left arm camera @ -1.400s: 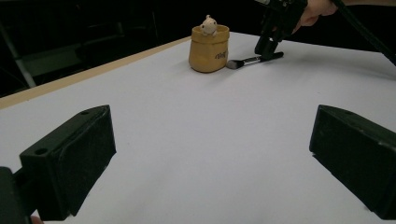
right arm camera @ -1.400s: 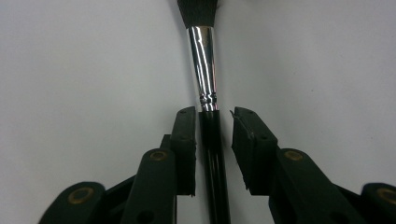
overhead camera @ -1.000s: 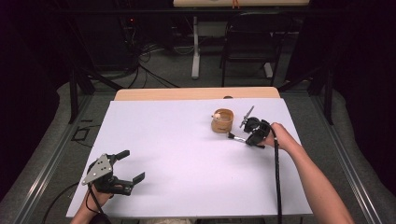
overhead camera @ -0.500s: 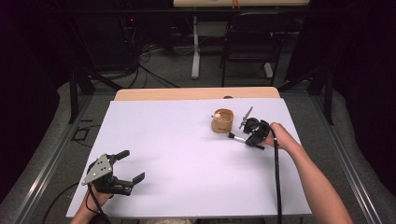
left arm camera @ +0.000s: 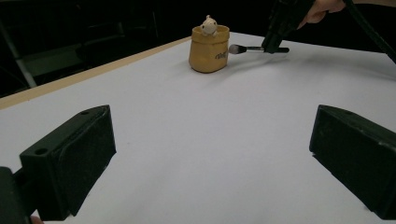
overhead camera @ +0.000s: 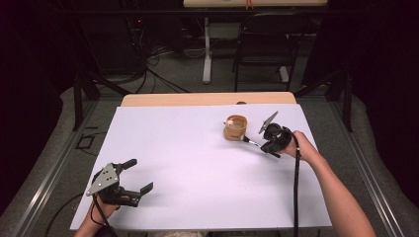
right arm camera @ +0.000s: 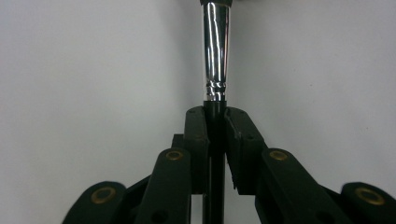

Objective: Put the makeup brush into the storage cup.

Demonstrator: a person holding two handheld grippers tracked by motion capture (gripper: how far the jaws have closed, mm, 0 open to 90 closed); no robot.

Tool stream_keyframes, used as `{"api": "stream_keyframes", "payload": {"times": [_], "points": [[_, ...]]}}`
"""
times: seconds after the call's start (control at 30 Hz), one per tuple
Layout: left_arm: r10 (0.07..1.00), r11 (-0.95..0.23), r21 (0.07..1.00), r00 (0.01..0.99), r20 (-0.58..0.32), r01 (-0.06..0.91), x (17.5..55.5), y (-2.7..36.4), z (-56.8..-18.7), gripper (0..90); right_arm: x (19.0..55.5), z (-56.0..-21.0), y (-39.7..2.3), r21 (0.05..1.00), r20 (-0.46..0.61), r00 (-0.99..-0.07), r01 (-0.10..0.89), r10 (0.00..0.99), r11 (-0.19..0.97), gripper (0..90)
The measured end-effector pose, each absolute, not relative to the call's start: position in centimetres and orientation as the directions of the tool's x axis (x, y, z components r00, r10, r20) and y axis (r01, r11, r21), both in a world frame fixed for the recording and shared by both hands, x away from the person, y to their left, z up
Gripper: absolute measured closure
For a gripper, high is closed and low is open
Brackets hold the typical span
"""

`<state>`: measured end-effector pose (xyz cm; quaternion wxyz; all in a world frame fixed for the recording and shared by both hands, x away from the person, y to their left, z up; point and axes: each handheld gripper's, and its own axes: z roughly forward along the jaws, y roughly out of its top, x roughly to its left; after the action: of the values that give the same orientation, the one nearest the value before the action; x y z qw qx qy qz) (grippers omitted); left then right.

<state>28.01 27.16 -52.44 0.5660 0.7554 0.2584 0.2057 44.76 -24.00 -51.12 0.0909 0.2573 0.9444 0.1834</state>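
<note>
- The pouch (overhead camera: 235,128) stands on the table (overhead camera: 197,163), toward its far right.
- The brush (overhead camera: 251,142) points at it from just right.
- The left gripper (overhead camera: 132,176) sits near-left, well apart.

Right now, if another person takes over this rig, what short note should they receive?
Right gripper: shut on a makeup brush, held level above the table, brush head beside the yellow pouch; whether it touches cannot be told.
Left gripper: open, holding nothing, at the near left corner of the white table.
Pouch: upright at the far right, a small pale figure sticking out of its top.
Done: brush is gripped.
Left: probably putting the brush into the pouch.
</note>
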Motion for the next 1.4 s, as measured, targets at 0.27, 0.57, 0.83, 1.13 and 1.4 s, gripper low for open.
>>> {"api": "stream_keyframes", "payload": {"times": [0.27,0.57,0.83,1.13,1.4], "points": [[0.623,-0.226,0.961,0.782,0.02,0.156,28.0,27.1,-52.4,0.3,43.9,-50.8,-24.9,0.441,-0.069,-0.838,0.462,0.542,0.77,79.2],[0.622,-0.224,0.962,0.783,0.016,0.159,28.0,27.1,-52.5,0.3,43.1,-50.5,-25.9,0.534,-0.042,-0.81,0.477,0.585,0.698,79.2],[0.622,-0.225,0.961,0.783,0.014,0.161,28.1,27.1,-52.5,0.3,42.2,-50.5,-26.2,0.6,-0.043,-0.794,0.465,0.607,0.651,79.2],[0.624,-0.224,0.961,0.781,0.013,0.163,28.1,27.1,-52.5,0.3,41.1,-50.2,-26.6,0.698,-0.063,-0.76,0.43,0.647,0.573,79.2],[0.626,-0.225,0.961,0.78,0.015,0.163,28.1,27.1,-52.5,0.3,41.1,-50.8,-27.3,0.738,-0.025,-0.728,0.448,0.685,0.504,79.2]]}}
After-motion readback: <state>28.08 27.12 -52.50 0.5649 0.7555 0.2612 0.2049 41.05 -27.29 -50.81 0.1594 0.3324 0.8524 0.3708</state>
